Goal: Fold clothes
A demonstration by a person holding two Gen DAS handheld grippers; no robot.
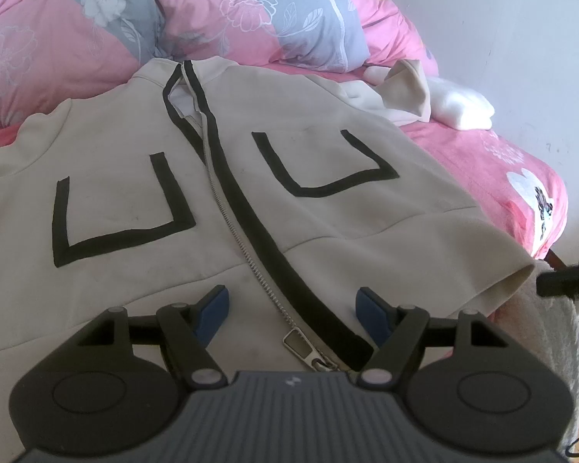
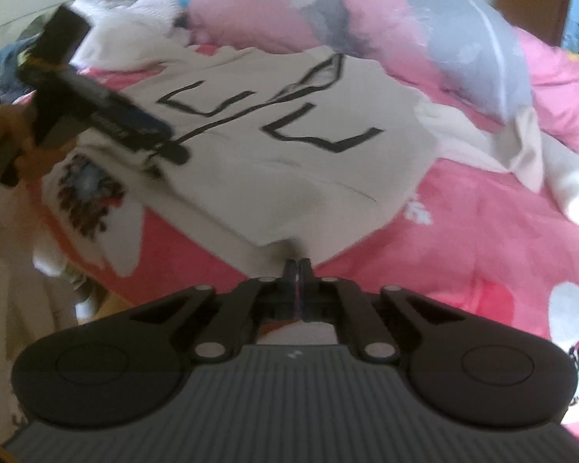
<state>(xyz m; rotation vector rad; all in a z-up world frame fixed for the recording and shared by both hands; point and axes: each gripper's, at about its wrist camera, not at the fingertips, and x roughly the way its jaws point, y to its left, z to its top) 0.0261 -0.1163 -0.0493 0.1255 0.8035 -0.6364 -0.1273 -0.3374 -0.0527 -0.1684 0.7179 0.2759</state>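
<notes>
Left gripper (image 1: 291, 310) spread over jacket (image 1: 135, 270); right gripper (image 2: 298, 266) apparently pinching hem.

right wrist view is motion-blurred; jacket (image 1: 251, 200) cut off at left edge.

Black linkage fingers (image 1: 374, 314), blue pads, ribbed grey housing (image 1: 289, 416)

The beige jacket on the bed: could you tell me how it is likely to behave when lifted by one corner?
The beige jacket probably drapes limply, since it lies soft and creased. Its metal zipper may weigh the front edge downward.
</notes>
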